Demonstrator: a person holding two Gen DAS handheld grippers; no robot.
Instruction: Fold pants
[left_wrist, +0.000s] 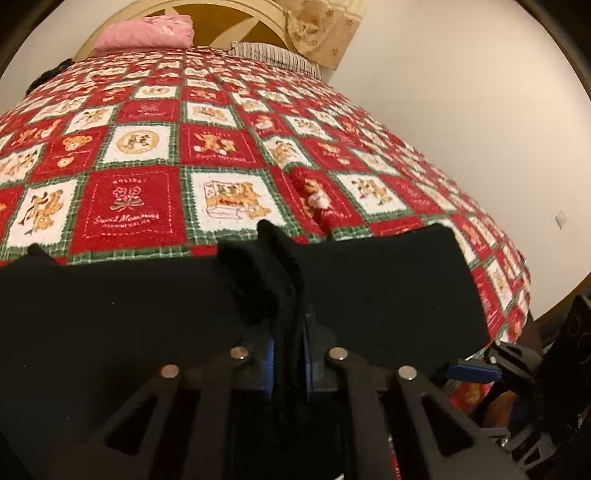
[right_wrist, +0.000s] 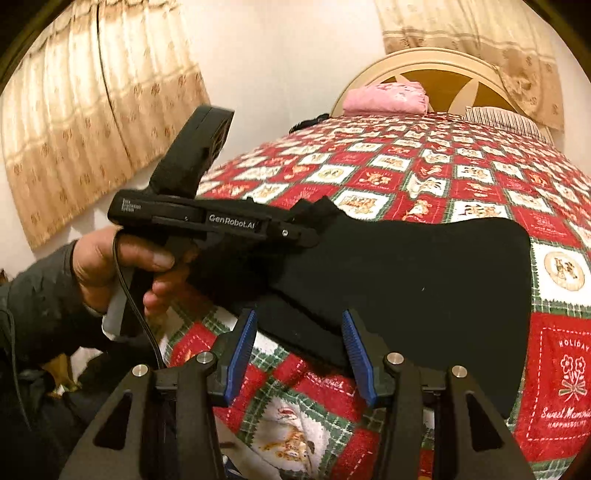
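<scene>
Black pants (left_wrist: 388, 295) lie folded on the red patchwork bedspread (left_wrist: 147, 155) near the bed's foot. My left gripper (left_wrist: 288, 354) is shut on a bunched edge of the pants, with black cloth squeezed between its blue pads. The right wrist view shows the pants (right_wrist: 424, 288) spread on the bedspread (right_wrist: 461, 177), and the left gripper (right_wrist: 314, 225) holding their far left corner. My right gripper (right_wrist: 299, 347) is open and empty, its blue pads (right_wrist: 240, 347) on either side of the near edge of the pants, just above the bed.
A pink folded cloth (left_wrist: 147, 33) and a striped pillow (left_wrist: 273, 55) lie at the headboard. The bed's right edge (left_wrist: 517, 288) drops off beside a white wall. Curtains (right_wrist: 92, 110) hang at left. A hand (right_wrist: 122, 266) holds the left gripper's handle.
</scene>
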